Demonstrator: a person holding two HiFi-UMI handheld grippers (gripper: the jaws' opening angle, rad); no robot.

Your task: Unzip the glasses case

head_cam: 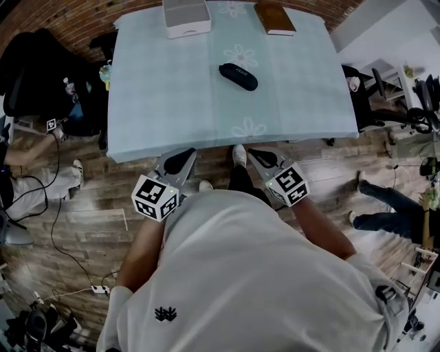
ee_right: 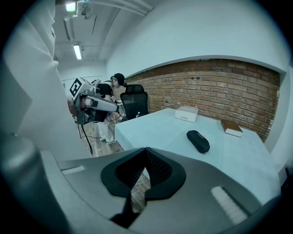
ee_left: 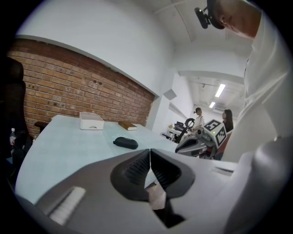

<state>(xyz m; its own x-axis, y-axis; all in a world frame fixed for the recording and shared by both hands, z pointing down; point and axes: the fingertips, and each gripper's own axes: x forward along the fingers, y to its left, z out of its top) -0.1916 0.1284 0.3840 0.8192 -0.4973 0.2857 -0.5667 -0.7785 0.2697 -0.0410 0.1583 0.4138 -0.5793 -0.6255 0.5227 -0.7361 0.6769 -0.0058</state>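
The glasses case (head_cam: 238, 76) is lying closed near the middle of the tabletop (head_cam: 158, 103). The left gripper (head_cam: 180, 159) and right gripper (head_cam: 261, 157) are hovering off its near edge, jaws pressed together, holding nothing.

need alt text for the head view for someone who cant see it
Seen from above, a person holds the left gripper and right gripper, both shut and empty, just short of a table with a pale blue cloth. A black glasses case lies near its middle; a white box and a brown book sit at the far edge.
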